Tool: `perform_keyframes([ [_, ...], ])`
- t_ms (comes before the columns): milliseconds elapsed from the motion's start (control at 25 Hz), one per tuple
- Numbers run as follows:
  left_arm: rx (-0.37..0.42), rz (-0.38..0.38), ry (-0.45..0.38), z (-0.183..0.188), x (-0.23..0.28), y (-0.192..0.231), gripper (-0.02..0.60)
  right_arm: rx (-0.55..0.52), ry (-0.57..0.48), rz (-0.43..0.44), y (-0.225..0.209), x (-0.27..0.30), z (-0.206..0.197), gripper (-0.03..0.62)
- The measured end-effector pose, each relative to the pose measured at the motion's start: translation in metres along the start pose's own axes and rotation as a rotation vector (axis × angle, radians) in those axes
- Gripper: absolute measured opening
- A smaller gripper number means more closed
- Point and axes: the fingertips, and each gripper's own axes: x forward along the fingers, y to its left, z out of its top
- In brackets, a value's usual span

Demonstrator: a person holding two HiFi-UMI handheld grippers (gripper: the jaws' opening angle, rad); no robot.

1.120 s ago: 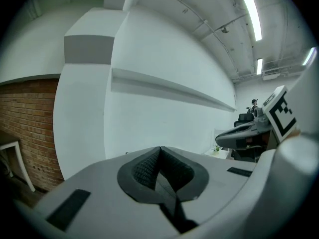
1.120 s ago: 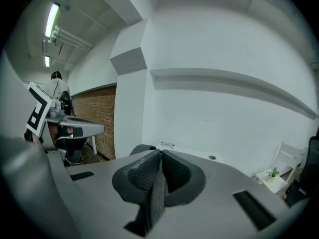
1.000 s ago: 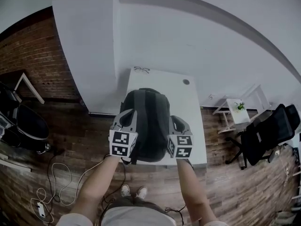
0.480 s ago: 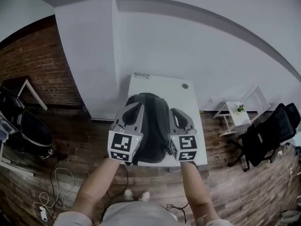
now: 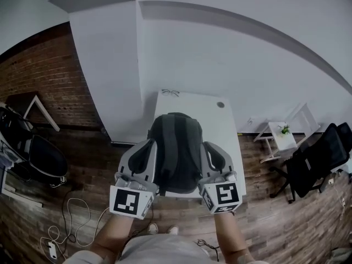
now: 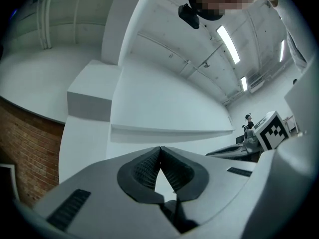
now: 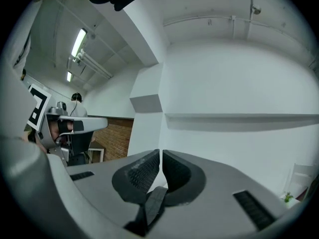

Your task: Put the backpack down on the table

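Note:
A dark grey backpack (image 5: 176, 153) hangs upright between my two grippers, in front of and over the near part of the white table (image 5: 193, 104). My left gripper (image 5: 148, 147) sits at its left side and my right gripper (image 5: 210, 150) at its right. In the left gripper view the jaws (image 6: 160, 152) are shut, with a dark strap (image 6: 173, 214) running down from between the pads. The right gripper view shows the same: my right gripper (image 7: 161, 154) is shut on a dark webbing strap (image 7: 152, 208). The backpack's base is hidden behind the grippers.
A pair of glasses (image 5: 170, 93) and a small round disc (image 5: 220, 104) lie at the table's far end by the white wall. A black office chair (image 5: 313, 164) and a small white stand with a plant (image 5: 282, 131) are to the right. Cables (image 5: 60, 224) trail over the wooden floor.
Both grippers have risen toward the head camera and look larger. The backpack has come up with them, still held by its straps.

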Motion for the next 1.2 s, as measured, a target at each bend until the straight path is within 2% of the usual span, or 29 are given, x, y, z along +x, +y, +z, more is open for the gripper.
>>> perform_keyframes([
  [280, -0.037, 0.006, 0.005, 0.006, -0.036, 0.001, 0.017, 0.015, -0.027, 0.021, 0.017, -0.022, 0.004, 0.048],
  [440, -0.025, 0.009, 0.007, 0.012, -0.055, 0.004, 0.017, -0.009, -0.029, 0.015, 0.026, -0.032, 0.004, 0.048],
  [600, -0.014, 0.003, 0.036, 0.006, -0.071, 0.002, 0.017, -0.02, -0.047, -0.006, 0.03, -0.048, 0.011, 0.048],
  [880, -0.014, -0.008, 0.041, 0.002, -0.077, -0.003, 0.017, -0.016, -0.086, -0.08, 0.009, -0.075, 0.025, 0.048],
  [1000, -0.019, -0.015, 0.045, -0.003, -0.073, -0.004, 0.017, -0.018, -0.076, -0.096, 0.006, -0.082, 0.023, 0.048],
  [1200, -0.04, -0.037, 0.035, -0.006, -0.06, -0.013, 0.017, -0.043, 0.0, -0.089, 0.005, -0.086, 0.007, 0.046],
])
